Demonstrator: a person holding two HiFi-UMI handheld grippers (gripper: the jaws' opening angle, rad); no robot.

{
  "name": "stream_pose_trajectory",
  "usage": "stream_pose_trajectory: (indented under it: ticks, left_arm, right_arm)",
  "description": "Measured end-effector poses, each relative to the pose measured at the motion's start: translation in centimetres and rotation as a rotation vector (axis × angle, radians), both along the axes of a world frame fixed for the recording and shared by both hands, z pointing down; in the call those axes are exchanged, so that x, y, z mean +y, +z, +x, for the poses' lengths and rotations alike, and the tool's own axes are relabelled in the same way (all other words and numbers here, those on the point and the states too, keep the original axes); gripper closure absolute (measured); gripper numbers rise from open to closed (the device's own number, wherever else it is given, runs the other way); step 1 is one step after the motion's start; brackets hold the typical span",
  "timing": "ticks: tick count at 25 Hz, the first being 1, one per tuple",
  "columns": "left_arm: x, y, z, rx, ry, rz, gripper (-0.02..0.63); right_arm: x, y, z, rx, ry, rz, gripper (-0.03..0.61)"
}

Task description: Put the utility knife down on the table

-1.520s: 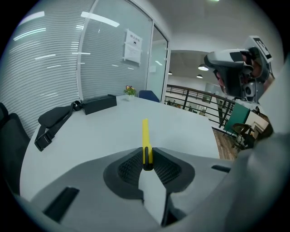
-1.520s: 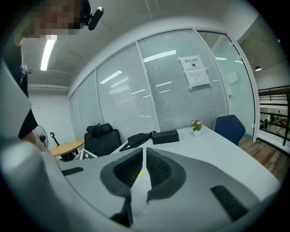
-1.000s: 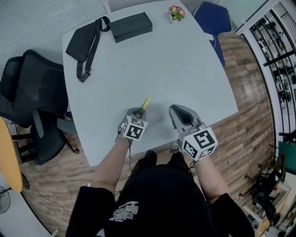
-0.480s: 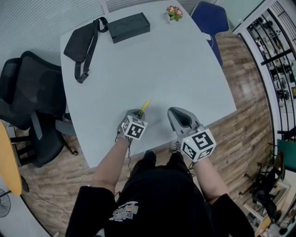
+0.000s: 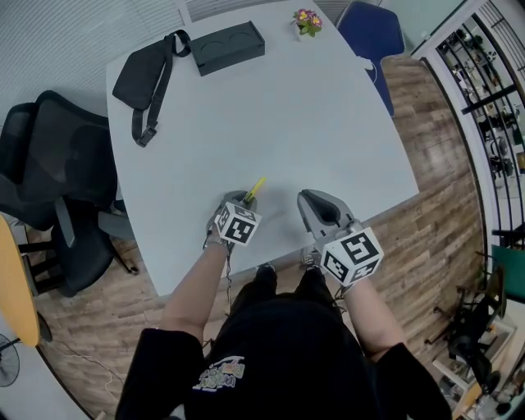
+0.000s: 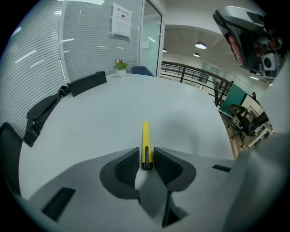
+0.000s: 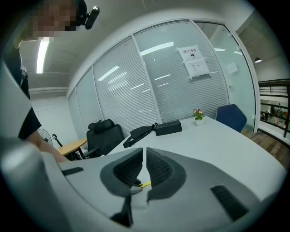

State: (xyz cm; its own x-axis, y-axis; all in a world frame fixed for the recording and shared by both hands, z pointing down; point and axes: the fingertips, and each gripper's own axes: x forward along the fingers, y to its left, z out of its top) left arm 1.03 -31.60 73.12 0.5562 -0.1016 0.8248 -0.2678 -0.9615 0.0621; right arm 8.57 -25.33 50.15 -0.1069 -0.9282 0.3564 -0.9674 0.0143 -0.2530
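A yellow utility knife lies near the front edge of the white table, pointing away from me. My left gripper tilts down over its near end. In the left gripper view the knife sits between the pads of the left gripper. The jaws are opening, and a thin gap shows on each side of the handle. My right gripper hovers beside it on the right, jaws nearly together with nothing in them. In the right gripper view a bit of the knife shows below the right gripper.
At the table's far end lie a black sling bag, a black case and a small flower pot. Black office chairs stand to the left and a blue chair at the far right. Shelving lines the right wall.
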Motion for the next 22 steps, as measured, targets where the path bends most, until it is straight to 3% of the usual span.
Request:
stream_pose_trajectory:
  ticks: [6,13,22]
  left_arm:
    - [0.4,-0.2,-0.4,0.001,0.012,0.009,0.465]
    - [0.7,-2.5,-1.1,0.049,-0.039,0.046,0.445]
    - [0.8,-11.0,-1.8,0.229,-0.253,0.129,0.445]
  right_arm:
    - [0.3,-0.3,0.2,0.001,-0.004,0.010,0.549]
    - [0.6,-0.8,0.4,-0.006,-0.038,0.033,0.549]
    - [0.9,-2.7,0.8,-0.019,-0.153,0.084,0.552]
